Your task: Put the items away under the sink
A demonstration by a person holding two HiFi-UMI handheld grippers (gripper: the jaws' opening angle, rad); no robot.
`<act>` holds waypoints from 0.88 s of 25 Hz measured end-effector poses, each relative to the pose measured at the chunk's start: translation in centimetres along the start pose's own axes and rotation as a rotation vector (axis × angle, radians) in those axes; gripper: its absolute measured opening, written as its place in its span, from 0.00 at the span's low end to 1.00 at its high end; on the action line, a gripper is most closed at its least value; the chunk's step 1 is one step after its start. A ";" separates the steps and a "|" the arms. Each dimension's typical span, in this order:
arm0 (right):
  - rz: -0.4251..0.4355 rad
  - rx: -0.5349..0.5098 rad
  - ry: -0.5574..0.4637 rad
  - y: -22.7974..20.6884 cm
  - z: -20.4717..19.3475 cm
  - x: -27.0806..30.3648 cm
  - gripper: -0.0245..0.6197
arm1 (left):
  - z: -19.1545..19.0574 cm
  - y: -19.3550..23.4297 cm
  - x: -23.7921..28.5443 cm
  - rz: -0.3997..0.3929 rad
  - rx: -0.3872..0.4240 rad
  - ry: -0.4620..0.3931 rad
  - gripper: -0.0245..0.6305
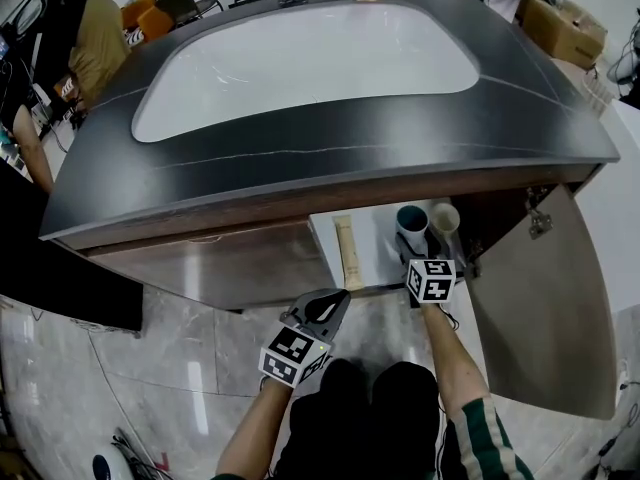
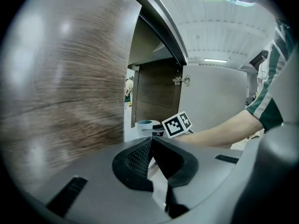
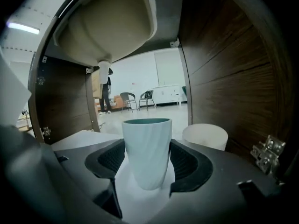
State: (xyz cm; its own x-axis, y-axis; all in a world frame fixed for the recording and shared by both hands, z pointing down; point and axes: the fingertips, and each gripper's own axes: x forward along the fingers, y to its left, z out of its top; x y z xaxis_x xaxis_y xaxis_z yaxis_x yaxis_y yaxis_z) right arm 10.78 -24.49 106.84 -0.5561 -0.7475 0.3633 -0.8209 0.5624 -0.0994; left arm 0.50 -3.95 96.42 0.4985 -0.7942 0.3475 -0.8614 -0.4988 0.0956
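A pale teal cup point(image 3: 147, 148) stands upright on the white cabinet floor point(image 3: 79, 138) under the sink, and my right gripper point(image 3: 147, 161) is shut on it, both pads against its sides. In the head view that cup point(image 1: 411, 224) sits just ahead of my right gripper point(image 1: 425, 260), which reaches into the open cabinet. A cream cup point(image 1: 445, 217) point(image 3: 204, 135) stands just to its right. A long tan pack point(image 1: 349, 250) lies on the floor at the left. My left gripper point(image 1: 326, 308) point(image 2: 150, 141) hangs outside, low in front of the cabinet, shut and empty.
The right cabinet door point(image 1: 540, 298) swings wide open; the left door point(image 1: 220, 263) is closed. The basin's underside point(image 3: 107, 27) and drain pipe point(image 3: 103, 85) hang above the cups. A hinge point(image 3: 266, 155) sticks out on the right wall. Dark counter point(image 1: 330, 138) overhangs above.
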 end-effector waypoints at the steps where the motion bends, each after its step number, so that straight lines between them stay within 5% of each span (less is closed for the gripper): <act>1: -0.001 0.012 -0.002 -0.2 -0.5 -0.2 0.51 | -0.1 0.0 0.0 0.003 -0.004 -0.001 0.05; 5: -0.006 0.018 -0.026 -0.3 -1.3 -1.1 0.51 | -0.4 -0.1 0.7 0.001 -0.012 -0.008 0.05; 13: -0.035 -0.171 0.021 0.1 -2.5 -1.9 0.51 | -1.7 -0.9 1.4 -0.012 -0.020 0.012 0.05; 22: -0.015 -0.093 0.030 -0.5 -3.3 -1.7 0.51 | -1.7 -0.2 1.0 0.008 -0.034 -0.001 0.05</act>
State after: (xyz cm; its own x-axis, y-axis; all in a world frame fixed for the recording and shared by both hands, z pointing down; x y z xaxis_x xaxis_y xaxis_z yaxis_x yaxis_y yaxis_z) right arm 12.58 -22.30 109.33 -0.5381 -0.7461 0.3922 -0.8129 0.5823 -0.0075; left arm 1.03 -4.03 98.27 0.4912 -0.7986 0.3477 -0.8684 -0.4799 0.1246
